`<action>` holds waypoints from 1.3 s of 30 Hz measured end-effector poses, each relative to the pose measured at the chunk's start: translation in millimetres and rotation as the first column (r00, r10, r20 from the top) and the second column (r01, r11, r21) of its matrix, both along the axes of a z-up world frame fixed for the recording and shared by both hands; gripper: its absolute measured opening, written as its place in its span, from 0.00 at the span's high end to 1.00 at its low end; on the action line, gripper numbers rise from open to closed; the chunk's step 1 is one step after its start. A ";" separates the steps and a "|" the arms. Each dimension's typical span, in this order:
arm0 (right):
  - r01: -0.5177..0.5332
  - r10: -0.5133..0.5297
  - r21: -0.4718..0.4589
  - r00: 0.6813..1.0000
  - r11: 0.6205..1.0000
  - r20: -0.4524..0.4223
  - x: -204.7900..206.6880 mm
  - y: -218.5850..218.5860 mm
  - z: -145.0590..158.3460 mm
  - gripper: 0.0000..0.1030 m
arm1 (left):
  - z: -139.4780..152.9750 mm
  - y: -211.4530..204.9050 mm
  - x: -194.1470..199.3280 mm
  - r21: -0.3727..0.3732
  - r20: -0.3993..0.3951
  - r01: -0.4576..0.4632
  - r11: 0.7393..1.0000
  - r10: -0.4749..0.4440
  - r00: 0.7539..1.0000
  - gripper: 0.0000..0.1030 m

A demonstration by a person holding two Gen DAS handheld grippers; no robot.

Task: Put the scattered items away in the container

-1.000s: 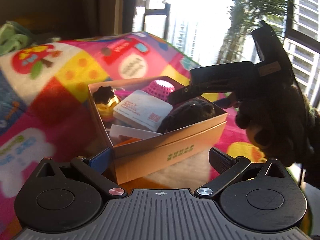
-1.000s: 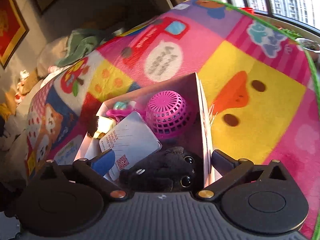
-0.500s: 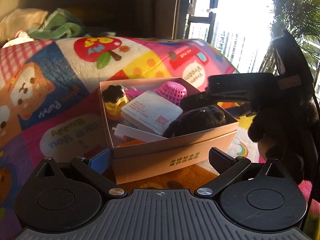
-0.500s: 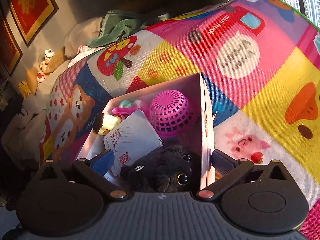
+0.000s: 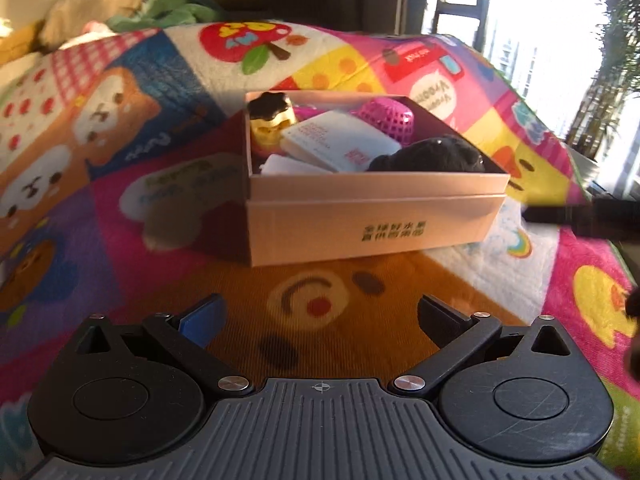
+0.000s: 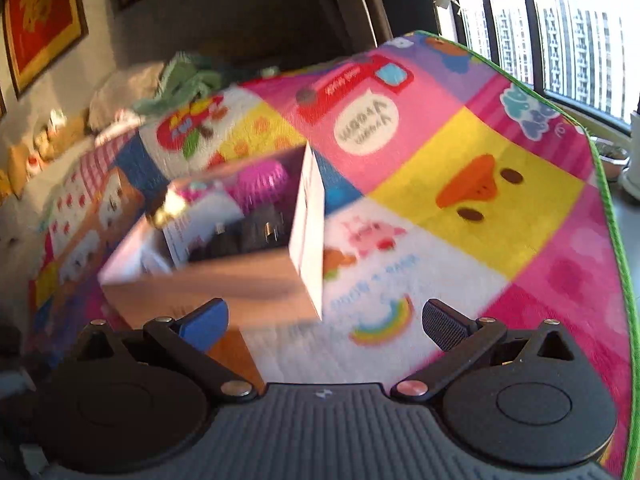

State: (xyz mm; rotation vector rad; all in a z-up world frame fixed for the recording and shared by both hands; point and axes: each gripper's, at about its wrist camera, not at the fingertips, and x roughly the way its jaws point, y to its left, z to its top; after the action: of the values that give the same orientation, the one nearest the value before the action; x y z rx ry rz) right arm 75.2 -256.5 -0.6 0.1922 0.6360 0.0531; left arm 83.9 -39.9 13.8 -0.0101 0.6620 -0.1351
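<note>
Left-wrist view: the left gripper (image 5: 318, 316), fingers spread wide with nothing between them, hangs above the patchwork cartoon-print play mat (image 5: 120, 208), short of the open tan cardboard box (image 5: 372, 224). The box rests on the mat and contains a black plush toy (image 5: 428, 156), a white printed card packet (image 5: 340, 144), a pink perforated plastic basket (image 5: 386, 118) and a small yellow bottle with a black scalloped cap (image 5: 272, 120). A dark blurred finger of the other tool (image 5: 580, 216) enters at the right edge, near the box's right corner and not touching it.

Right-wrist view (motion-blurred): the right gripper (image 6: 326, 318) is likewise wide open and empty; its blue-tipped left finger (image 6: 204, 324) overlaps the box's near wall (image 6: 216, 284) in the picture, and contact cannot be determined.
</note>
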 end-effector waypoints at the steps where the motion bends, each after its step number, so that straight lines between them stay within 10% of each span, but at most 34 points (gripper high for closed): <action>1: -0.003 0.002 -0.042 1.000 0.999 -0.007 -6.0 5.6 -7.2 0.00 | -1.3 -1.4 -2.7 0.013 0.009 -0.014 1.000 0.014 1.000 0.00; 13: -0.091 0.076 -0.217 0.994 0.972 -0.077 -7.9 33.8 -34.8 0.00 | -10.7 -17.1 12.2 0.077 -0.021 -0.059 0.995 0.061 0.998 0.00; 39: -0.093 0.084 -0.174 0.995 0.980 -0.054 6.4 28.3 -38.5 0.00 | -11.0 -15.2 13.4 0.071 -0.023 -0.073 0.995 0.074 0.997 0.00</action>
State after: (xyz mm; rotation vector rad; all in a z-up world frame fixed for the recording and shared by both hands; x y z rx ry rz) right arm 81.6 -228.2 -39.1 -0.0066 0.6914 0.0777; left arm 97.3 -55.1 2.7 0.0311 0.6907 -0.0409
